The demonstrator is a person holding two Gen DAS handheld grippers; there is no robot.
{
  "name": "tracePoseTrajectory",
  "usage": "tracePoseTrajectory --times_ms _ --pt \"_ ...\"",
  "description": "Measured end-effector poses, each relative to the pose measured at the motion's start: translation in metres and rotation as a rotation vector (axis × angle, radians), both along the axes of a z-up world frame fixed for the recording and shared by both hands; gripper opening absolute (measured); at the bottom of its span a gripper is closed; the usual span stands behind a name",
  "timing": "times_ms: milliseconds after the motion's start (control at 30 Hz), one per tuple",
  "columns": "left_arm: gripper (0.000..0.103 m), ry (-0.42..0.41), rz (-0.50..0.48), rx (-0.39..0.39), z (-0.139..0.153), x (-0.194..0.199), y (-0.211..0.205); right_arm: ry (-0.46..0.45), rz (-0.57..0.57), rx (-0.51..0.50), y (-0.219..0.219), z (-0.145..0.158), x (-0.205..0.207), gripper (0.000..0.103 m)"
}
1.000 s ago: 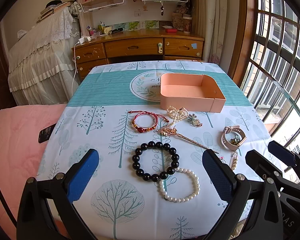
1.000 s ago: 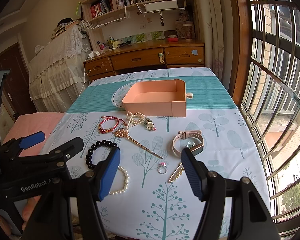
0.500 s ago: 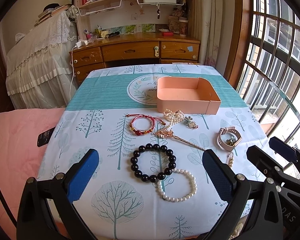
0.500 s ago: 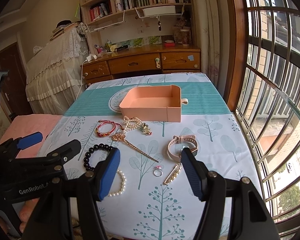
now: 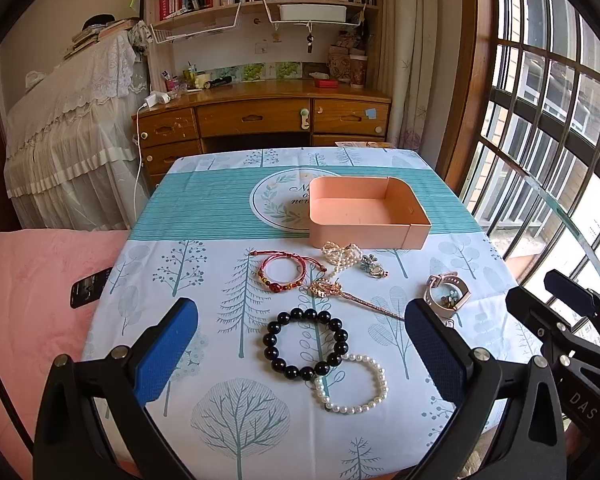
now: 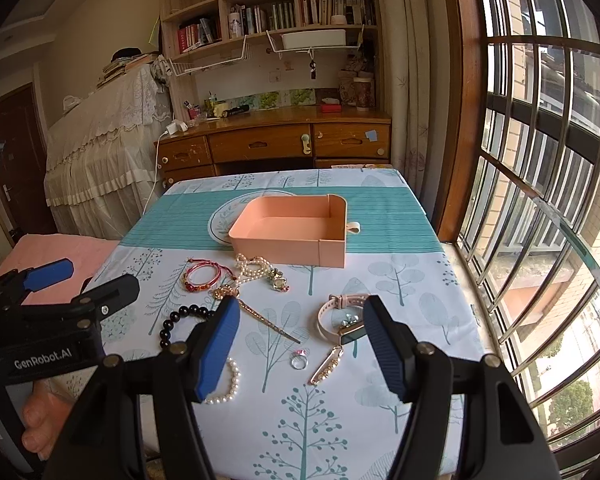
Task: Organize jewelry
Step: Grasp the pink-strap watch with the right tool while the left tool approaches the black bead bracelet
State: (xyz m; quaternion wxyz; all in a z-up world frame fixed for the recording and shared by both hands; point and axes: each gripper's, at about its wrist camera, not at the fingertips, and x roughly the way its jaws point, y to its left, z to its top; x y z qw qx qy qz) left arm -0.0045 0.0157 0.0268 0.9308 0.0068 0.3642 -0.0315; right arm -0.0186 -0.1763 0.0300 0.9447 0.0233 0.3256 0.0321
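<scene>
An empty peach box (image 5: 366, 212) (image 6: 292, 230) stands mid-table. In front of it lie a red cord bracelet (image 5: 282, 272) (image 6: 204, 276), a pearl bundle (image 5: 340, 254) (image 6: 254, 266), a gold hairpin (image 5: 352, 298) (image 6: 266, 320), a black bead bracelet (image 5: 305, 345) (image 6: 182, 320), a white pearl bracelet (image 5: 352, 384) (image 6: 226, 390), a pink watch (image 5: 446, 294) (image 6: 342, 318), a ring (image 6: 299, 359) and a gold clip (image 6: 326, 366). My left gripper (image 5: 300, 354) hovers open above the bracelets. My right gripper (image 6: 298, 342) hangs open over the ring and clip. Both hold nothing.
The tree-print tablecloth (image 5: 204, 264) covers the table. A pink bed (image 5: 28, 300) with a phone (image 5: 89, 283) lies at the left, a barred window (image 6: 540, 200) at the right, a wooden desk (image 5: 260, 116) beyond the table's far edge.
Both grippers have risen and tipped up a little, so the table and jewelry sit lower and smaller in both views. Nothing on the table has moved.
</scene>
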Motion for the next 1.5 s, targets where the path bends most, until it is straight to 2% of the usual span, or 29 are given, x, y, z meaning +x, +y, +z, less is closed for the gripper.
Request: tracePoseTrajectory --times_ms 100,300,367,433,533,833,1000,1067,1233,1500 --pt "0.102 -0.005 0.022 0.048 0.0 0.002 0.001 -0.002 -0.02 -0.041 -0.003 0.004 0.002 0.065" --pt "0.102 0.024 -0.006 0.088 -0.007 0.01 0.004 0.018 -0.032 -0.256 0.0 0.005 0.014 0.065" --pt "0.102 0.019 -0.012 0.102 -0.011 0.012 0.005 0.041 -0.008 -0.29 -0.002 0.004 0.021 0.065" --pt "0.102 0.044 -0.009 0.11 -0.018 0.015 0.007 0.106 0.027 -0.248 -0.013 0.001 0.033 0.064" --pt "0.102 0.115 -0.006 0.082 -0.031 0.024 0.014 0.225 0.052 -0.159 -0.035 -0.008 0.054 0.064" --pt "0.102 0.26 0.018 0.037 -0.074 0.048 0.045 0.423 0.061 0.025 -0.073 -0.039 0.104 0.063" --pt "0.102 0.312 0.03 0.034 -0.091 0.061 0.057 0.539 0.114 0.044 -0.068 -0.068 0.138 0.041" --pt "0.102 0.329 0.037 0.03 -0.095 0.064 0.061 0.569 0.144 0.022 -0.061 -0.077 0.15 0.041" --pt "0.102 0.37 0.04 0.014 -0.105 0.069 0.066 0.581 0.311 -0.152 -0.038 -0.087 0.168 0.041" --pt "0.102 0.4 0.011 0.006 -0.115 0.08 0.061 0.592 0.535 -0.286 -0.012 -0.099 0.172 0.041"
